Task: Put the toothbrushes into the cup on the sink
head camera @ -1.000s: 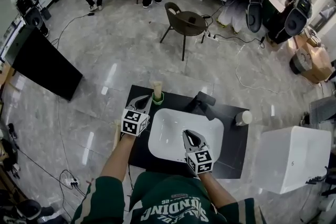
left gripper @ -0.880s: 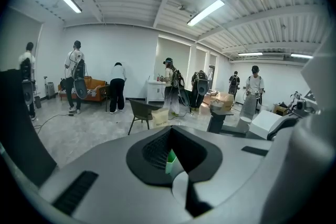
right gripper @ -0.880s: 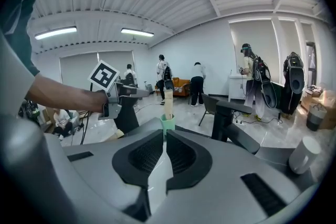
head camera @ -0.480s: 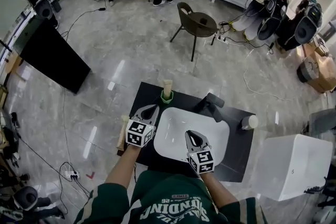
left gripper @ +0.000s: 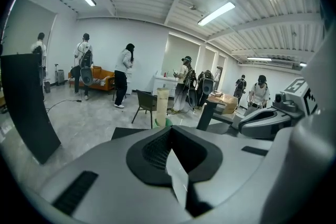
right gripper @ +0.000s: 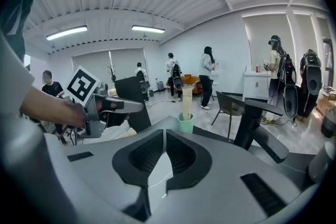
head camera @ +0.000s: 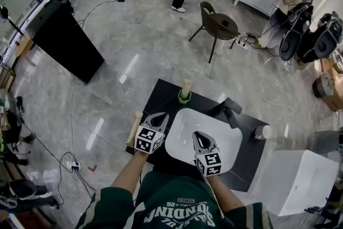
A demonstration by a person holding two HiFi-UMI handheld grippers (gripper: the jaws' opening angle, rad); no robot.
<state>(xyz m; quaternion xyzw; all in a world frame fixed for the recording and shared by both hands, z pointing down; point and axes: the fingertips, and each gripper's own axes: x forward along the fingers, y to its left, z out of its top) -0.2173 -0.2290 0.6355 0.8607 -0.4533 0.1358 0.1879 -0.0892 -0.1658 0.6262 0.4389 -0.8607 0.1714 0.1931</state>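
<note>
Near edge of the counter (head camera: 164, 96) first: left gripper (head camera: 162, 117) is clamped shut on nothing; right gripper (head camera: 199, 138) is closed and empty too, over the sink (head camera: 225, 137); so this looks like the reach stage, nothing picked up yet. The next move, I'd judge, is to open onto that pale stick (head camera: 134, 127) at the counter's left edge (a toothbrush? too small to tell). The green cup (head camera: 184, 98) stands at the far edge; something pale stands upright in it, unidentifiable.
</note>
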